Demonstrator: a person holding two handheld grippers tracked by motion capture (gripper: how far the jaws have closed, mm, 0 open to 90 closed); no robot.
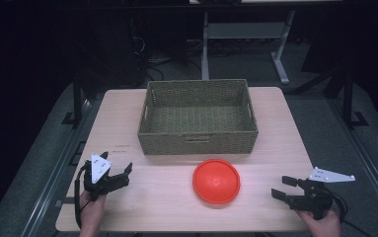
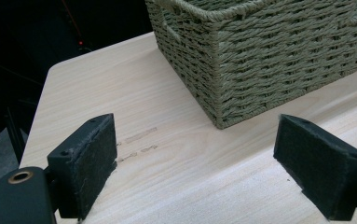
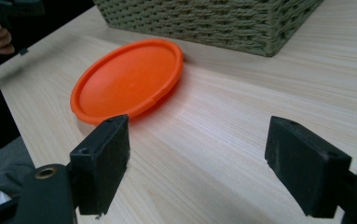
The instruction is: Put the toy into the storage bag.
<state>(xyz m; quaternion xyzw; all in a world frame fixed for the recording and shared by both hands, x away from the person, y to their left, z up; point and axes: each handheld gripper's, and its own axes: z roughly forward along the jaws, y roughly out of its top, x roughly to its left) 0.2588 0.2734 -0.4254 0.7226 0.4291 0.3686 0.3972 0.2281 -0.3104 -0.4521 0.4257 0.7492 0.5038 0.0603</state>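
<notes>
- At about four o'clock on the pale wooden worktop [image 1: 142,197], the right claw [image 1: 283,187] stands with its black jaws spread wide and nothing between them; the right gripper view shows bare wood in the gap between the two padded fingers [image 3: 102,163].
- Its jaws point toward nine o'clock, at the round orange plastic lid [image 1: 216,181], but stay well apart from it; neither pad touches anything.
- The person's right hand [image 1: 320,223] grips the handle from six o'clock, low over the worktop edge, with the grey three-cornered plate lying flat on top.
- At about eight o'clock, the left claw [image 1: 122,174] is likewise wide open and empty; the left gripper view shows its pads [image 2: 86,163] hanging over bare wood, aimed at the near left corner of the basket.
- The person's left hand [image 1: 92,210] holds it from below, the claw angled toward two o'clock and its plate tilted up.
- The orange lid lies flat near the middle of the front half of the worktop, between the two claws, just in front of the green woven rectangular basket [image 1: 198,140], which stands at twelve o'clock.
- In the right gripper view the lid's [image 3: 127,79] far rim lies close to the basket wall [image 3: 213,23].
</notes>
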